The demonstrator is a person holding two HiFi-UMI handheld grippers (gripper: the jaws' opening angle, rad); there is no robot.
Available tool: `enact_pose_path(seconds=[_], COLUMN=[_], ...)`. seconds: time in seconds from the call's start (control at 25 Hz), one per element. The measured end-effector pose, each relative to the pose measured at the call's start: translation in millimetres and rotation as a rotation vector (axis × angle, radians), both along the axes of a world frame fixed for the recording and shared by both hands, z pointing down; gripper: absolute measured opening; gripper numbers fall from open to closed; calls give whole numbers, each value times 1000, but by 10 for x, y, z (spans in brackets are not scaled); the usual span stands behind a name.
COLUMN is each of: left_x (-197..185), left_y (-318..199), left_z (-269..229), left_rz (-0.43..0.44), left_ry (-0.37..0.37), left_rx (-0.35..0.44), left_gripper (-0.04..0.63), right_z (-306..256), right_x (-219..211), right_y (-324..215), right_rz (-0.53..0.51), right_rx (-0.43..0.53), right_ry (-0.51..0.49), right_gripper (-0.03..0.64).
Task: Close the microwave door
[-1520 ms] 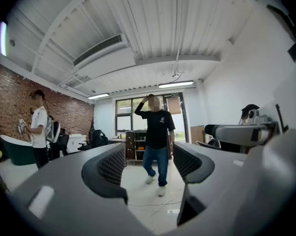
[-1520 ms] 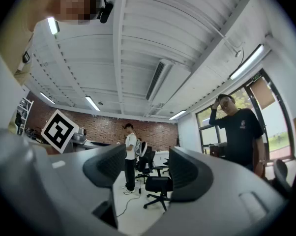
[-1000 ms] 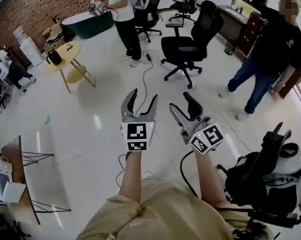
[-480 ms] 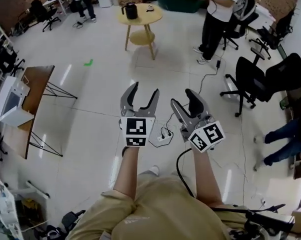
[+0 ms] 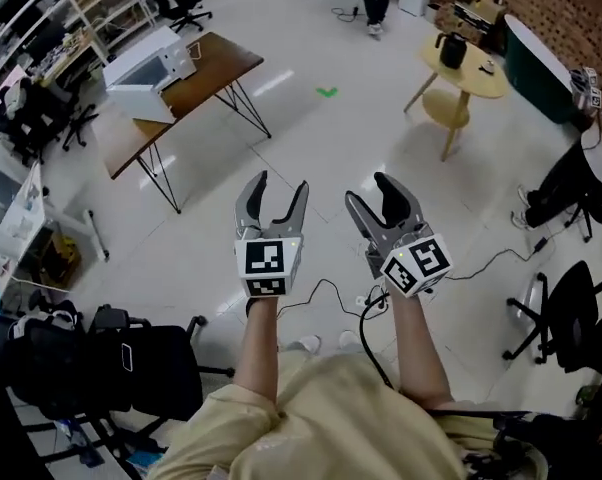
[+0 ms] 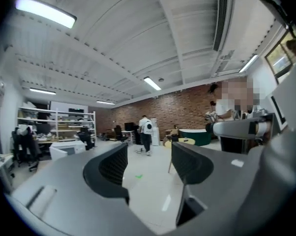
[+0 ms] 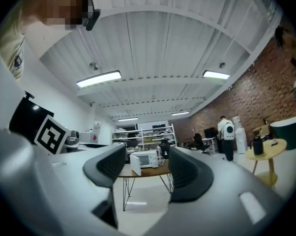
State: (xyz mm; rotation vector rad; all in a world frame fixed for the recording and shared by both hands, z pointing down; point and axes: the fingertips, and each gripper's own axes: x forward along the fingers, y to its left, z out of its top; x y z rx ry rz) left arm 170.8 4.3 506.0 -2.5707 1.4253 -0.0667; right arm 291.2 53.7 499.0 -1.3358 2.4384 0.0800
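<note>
The grey left gripper (image 5: 280, 183) and right gripper (image 5: 369, 190) gape empty mid-frame, the left's jaws having just narrowed slightly. The white boxy microwave (image 5: 151, 60) stands open-doored at upper left.

You've got a glossy floor (image 5: 311, 158), matt wood table (image 5: 221, 60), smooth white microwave (image 5: 151, 60), and rough brick (image 5: 571, 8) far right.

Microwave (image 5: 149, 60) – white, table (image 5: 217, 63) topped in brown, round table (image 5: 473, 72) yellow, wall (image 5: 561, 8) red brick, left gripper (image 5: 280, 181) cube patterned in black-and-white squares

I've got bare floor (image 5: 311, 148) right up to the counter (image 5: 221, 58); the open microwave door (image 5: 141, 105) sticks out there, black chair (image 5: 101, 368) crowds my left.
</note>
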Motion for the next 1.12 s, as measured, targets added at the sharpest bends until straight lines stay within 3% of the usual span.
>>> enact_pose_path(seconds=[0.12,0.36,0.56,0.76,0.92,1.12], left_x=[37,-112,-583,-1426,-1991,-2593], left_y=[62,224,298,259,221,-29], left_z=[50,10,107,208,292,535], left_rz=[-154,-405,-549,-620,-621,-601], left_ry=[7,-3,-4,34,18,70], left_rx=[4,12,21,32,58,50], left_gripper=[284,284,284,284,284,284], right_z=[27,129,216,334,280,403], right_x=[213,211,-207,-1097,-1618,-2148], right_y=[-152,-453,-646,-764,-756,-914], right_rz=[-116,-334,-442,-511,-508,-484], right_rx=[7,-25,-16,-3,26,31], right_ry=[-5,-26,-14,20,52,83], right_gripper=[264,264,264,264,264,264])
